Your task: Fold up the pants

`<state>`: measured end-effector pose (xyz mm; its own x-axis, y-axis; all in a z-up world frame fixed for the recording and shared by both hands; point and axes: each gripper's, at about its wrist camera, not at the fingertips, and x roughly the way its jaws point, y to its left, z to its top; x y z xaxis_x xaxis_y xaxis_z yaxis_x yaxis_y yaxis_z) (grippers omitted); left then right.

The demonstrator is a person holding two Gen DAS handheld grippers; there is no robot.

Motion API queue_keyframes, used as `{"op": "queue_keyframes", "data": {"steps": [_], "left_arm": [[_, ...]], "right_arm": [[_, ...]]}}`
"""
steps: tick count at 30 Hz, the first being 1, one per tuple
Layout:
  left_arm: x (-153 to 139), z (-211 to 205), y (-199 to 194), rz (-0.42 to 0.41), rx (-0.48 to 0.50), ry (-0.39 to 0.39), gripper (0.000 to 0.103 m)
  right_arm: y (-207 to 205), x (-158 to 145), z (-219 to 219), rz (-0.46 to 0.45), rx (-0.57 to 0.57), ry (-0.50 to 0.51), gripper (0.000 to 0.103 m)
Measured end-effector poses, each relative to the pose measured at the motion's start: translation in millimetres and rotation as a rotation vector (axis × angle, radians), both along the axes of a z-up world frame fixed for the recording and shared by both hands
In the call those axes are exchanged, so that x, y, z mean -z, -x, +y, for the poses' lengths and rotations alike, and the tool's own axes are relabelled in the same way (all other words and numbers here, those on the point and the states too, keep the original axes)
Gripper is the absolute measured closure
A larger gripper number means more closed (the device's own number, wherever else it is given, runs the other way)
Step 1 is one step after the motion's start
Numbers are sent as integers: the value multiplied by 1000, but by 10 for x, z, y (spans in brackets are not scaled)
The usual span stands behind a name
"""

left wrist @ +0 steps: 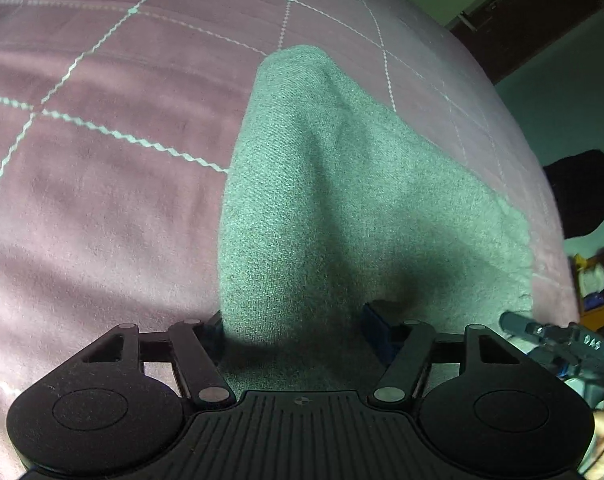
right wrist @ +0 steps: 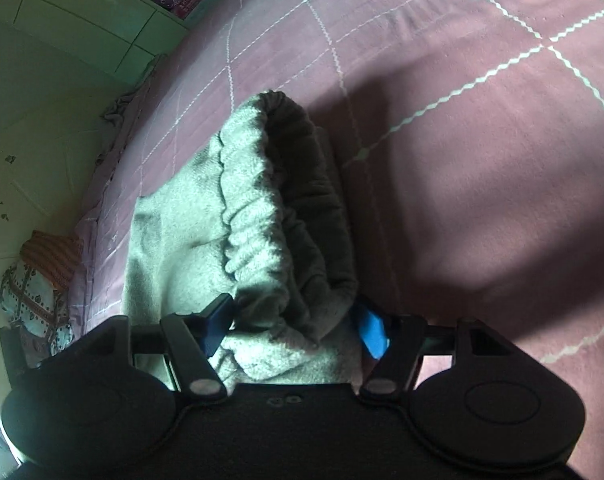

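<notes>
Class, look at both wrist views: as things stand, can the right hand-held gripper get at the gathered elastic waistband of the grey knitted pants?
Probably yes. The right hand-held gripper already has the gathered elastic waistband of the grey knitted pants bunched between its blue-padded fingers, with nothing else on the pink quilted bedspread in the way.

Both views are dim, with a green-cyan colour cast strongest on the walls and pale surfaces. Strong fisheye bending curves the stitched lines of the pink bedspread (left wrist: 102, 80) and darkens the corners. In the left wrist view a soft shadow crosses the grey pants (left wrist: 342, 200) near the lens; fabric weave reads sharply at centre, while the far right edge is smeared. In the right wrist view a broad dark shadow covers the bedspread on the right, and the waistband (right wrist: 262, 220) is lit from the left, its inner side dark. The gripper bodies near the lens read almost black.
</notes>
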<state>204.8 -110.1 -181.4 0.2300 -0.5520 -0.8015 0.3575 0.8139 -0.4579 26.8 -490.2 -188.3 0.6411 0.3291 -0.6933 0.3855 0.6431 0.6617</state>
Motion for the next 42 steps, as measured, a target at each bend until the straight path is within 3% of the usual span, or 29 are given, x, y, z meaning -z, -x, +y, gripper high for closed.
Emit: {"op": "queue_keyframes", "data": {"steps": [2,5,10,12,13,15,18,20,22,25,28,31,34,36,38,42], "left_arm": [[-17,-90,37,-30,10,-44,36],[-25,-69,-16,6,-12,-17,33],[-18,128,-47,50,-18,128,33],[81,226,-122,103,-42,181,40],[115,248,-153,120,-53,194,42],[133,275,-165,131,-54,217,43],[180,322,-169,147,-42,256,43],[234,318,-203,171,-44,279,43],[251,241,-205,161,-28,264,43],[277,106,-217,162,-29,263,43],[250,23,-184,132,-34,233,43],[72,-16,28,60,-28,133,56],[-106,9,154,12,-20,126,65],[-63,7,150,17,-23,108,65],[-14,-57,150,10,-24,57,65],[-324,-150,328,-112,-13,10,69]], "right_arm": [[-36,-43,53,9,-10,39,37],[-62,-117,145,19,-31,102,35],[-16,-15,43,-10,17,21,28],[-7,34,8,-33,15,-6,26],[-13,62,-19,-46,18,-32,27],[-9,107,-83,-68,29,-116,48],[61,101,-114,-146,-7,-235,51],[90,181,-210,-146,-43,-291,50],[71,296,-277,-123,-40,-318,44],[-28,383,-259,-163,-10,-356,39],[-205,333,-85,-170,-33,-230,47],[-221,283,-24,-147,9,-169,56],[-138,50,94,-134,-13,-78,58],[-75,-37,151,-166,-20,-56,59],[-102,47,144,-120,-16,-28,59],[-109,-14,182,-108,14,-30,59]]}}
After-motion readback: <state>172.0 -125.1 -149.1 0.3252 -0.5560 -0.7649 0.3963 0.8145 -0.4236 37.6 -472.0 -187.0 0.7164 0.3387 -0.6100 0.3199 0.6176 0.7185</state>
